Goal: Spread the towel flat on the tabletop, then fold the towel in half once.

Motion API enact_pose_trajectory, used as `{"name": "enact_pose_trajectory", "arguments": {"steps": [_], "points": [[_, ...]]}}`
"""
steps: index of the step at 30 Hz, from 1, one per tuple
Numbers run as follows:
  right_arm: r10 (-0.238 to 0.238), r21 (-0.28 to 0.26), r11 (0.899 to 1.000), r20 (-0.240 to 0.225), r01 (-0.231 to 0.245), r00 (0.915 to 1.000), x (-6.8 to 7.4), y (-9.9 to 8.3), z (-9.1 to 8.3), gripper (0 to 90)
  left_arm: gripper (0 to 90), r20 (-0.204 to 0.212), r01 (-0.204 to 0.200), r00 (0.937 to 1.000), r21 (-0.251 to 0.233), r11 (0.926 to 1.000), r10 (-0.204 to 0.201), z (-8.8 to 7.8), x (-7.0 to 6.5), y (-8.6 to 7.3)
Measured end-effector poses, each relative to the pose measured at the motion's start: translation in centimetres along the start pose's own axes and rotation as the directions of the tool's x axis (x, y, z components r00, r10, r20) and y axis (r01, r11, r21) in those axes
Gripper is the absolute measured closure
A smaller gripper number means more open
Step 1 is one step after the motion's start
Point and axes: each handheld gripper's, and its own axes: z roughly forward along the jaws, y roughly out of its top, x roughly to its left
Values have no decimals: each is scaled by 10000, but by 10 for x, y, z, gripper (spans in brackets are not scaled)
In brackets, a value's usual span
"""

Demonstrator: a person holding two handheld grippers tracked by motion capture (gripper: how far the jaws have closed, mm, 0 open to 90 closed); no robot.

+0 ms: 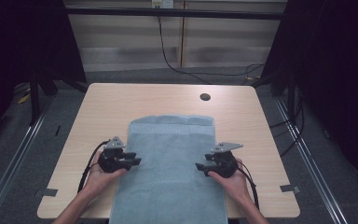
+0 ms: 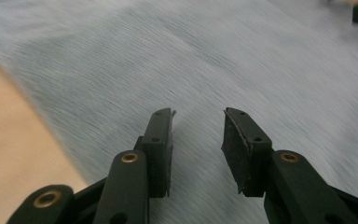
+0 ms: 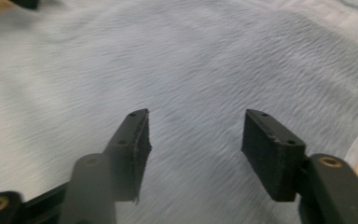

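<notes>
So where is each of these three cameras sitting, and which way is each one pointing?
High view: above the person's side, facing forward and down on the table; forearms, left gripper and right gripper show.
Left gripper view: rides that gripper, looking across the towel; open jaws show.
Right gripper view: rides that gripper, facing the towel; open jaws show.
Shared: the blue-grey towel appears in all three.

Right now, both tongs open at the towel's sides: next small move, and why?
Probably lower both and close on the edges. The left tongs and right tongs stand open, pointing inward over the long sides of the grey-blue terry towel, which lies flat on the light wooden table. Both gripper views show cloth beneath the parted jaws, nothing between them, so no grasp yet.
</notes>
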Motion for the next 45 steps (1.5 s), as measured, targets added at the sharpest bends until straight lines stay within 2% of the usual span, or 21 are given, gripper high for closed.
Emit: {"name": "enact_pose_trajectory", "arguments": {"steps": [1, 2, 3, 4, 5, 6, 7, 9, 11, 14, 15, 18, 27, 31, 36, 40, 43, 44, 45], "points": [[172, 49, 9998, -24, -171, 9998, -3, 2, 7, 420, 627, -240, 136, 9996, -202, 9997, -141, 3, 7, 2], [215, 94, 9997, -44, -214, 9998, -5, 3, 10, 421, 630, -379, 583, 9976, -137, 9982, -588, 6, 15, 0], [215, 94, 9997, -44, -214, 9998, -5, 3, 10, 421, 633, -379, 583, 9976, -137, 9982, -588, 6, 15, 0], [281, 122, 9995, -46, -280, 9996, -6, 2, 13, 414, 633, -366, 423, 9984, 80, 9991, -420, 8, 17, -4], [261, 75, 9996, -41, -261, 9997, -5, 2, 14, 408, 634, -297, 255, 9992, 29, 9997, -254, 7, 16, -6], [48, 206, 9998, -16, -48, 10000, -1, 0, 12, 404, 634, -284, 243, 9993, 72, 9997, -241, 5, 16, -7], [48, 206, 9998, -16, -48, 10000, -1, 0, 12, 404, 634, -221, 224, 9995, 80, 9997, -223, 3, 14, -9], [-178, 192, 9997, -143, 180, 9997, 5, -5, 8, 397, 632, -164, 84, 9998, -61, 9999, -85, -1, 10, -15], [-218, 226, 9995, -311, 225, 9993, 8, -8, 5, 394, 626, 33, 57, 10000, -3, 10000, -57, -5, 7, -19], [-133, 112, 9998, -531, 139, 9985, 9, -11, 3, 394, 621, 143, 73, 9999, 11, 10000, -74, -9, 1, -24], [133, 20, 9999, -754, -132, 9971, 7, -15, -1, 394, 616, 196, 26, 9998, 54, 10000, -27, -11, -2, -26], [226, 52, 9997, -931, -222, 9954, 8, -18, -4, 398, 604, 296, -14, 9996, 152, 9999, 10, -14, -7, -29], [143, 399, 9991, -785, -112, 9968, 25, -27, -17, 395, 563, 488, -48, 9988, 422, 9991, 28, -18, -20, -31], [198, 457, 9988, -794, -162, 9966, 27, -27, -19, 371, 540, 480, -255, 9986, 570, 9980, 228, -18, -25, -29], [325, -104, 9994, -818, -335, 9961, 20, -17, -23, 344, 492, 412, 76, 9991, 216, 9997, -85, -20, -19, -22], [397, -508, 9978, -493, -422, 9980, 9, -5, -27, 328, 444, 363, 425, 9984, 0, 9991, -425, -20, -11, -20], [546, -595, 9966, -328, -565, 9980, -8, 4, -26, 320, 422, 276, 485, 9984, 12, 9988, -485, -22, -6, -21], [546, -595, 9966, -328, -565, 9980, -8, 4, -26, 320, 415, 276, 485, 9984, 12, 9988, -485, -22, -6, -21], [456, -496, 9977, -107, -460, 9989, -15, 8, -22, 321, 407, 229, 542, 9983, -25, 9985, -541, -22, -5, -21]]}}
